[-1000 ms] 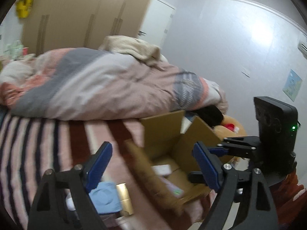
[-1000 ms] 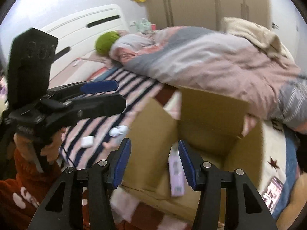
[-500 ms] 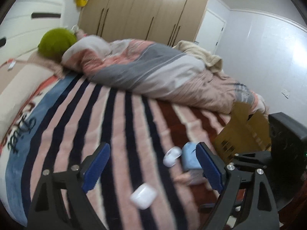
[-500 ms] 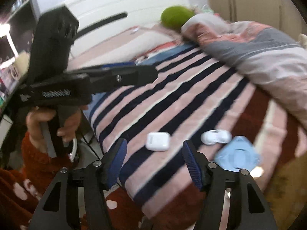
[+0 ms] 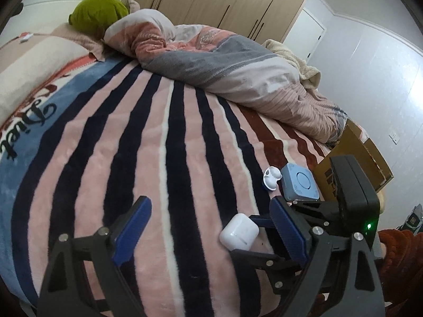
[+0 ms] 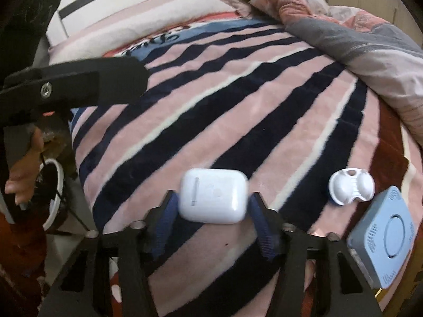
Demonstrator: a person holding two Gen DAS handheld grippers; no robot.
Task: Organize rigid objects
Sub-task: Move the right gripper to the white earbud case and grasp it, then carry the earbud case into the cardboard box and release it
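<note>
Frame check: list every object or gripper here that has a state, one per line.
Right gripper: open, fingers flanking the earbud case.
Left gripper: open, empty.
Earbud case: lid closed, lying on the blanket.
Blue square device: flat, face up.
White clip: lying loose.
Cardboard box: flap open.

A striped blanket (image 6: 238,100) covers the bed, bearing a white earbud case (image 6: 214,198), white holder (image 6: 350,186), blue device (image 6: 383,235), rumpled duvet (image 5: 224,66).

A rumpled quilt (image 5: 224,63) is lying across the striped bed (image 5: 148,142), wooden wardrobes (image 5: 211,0) lining the white-walled bedroom.
</note>
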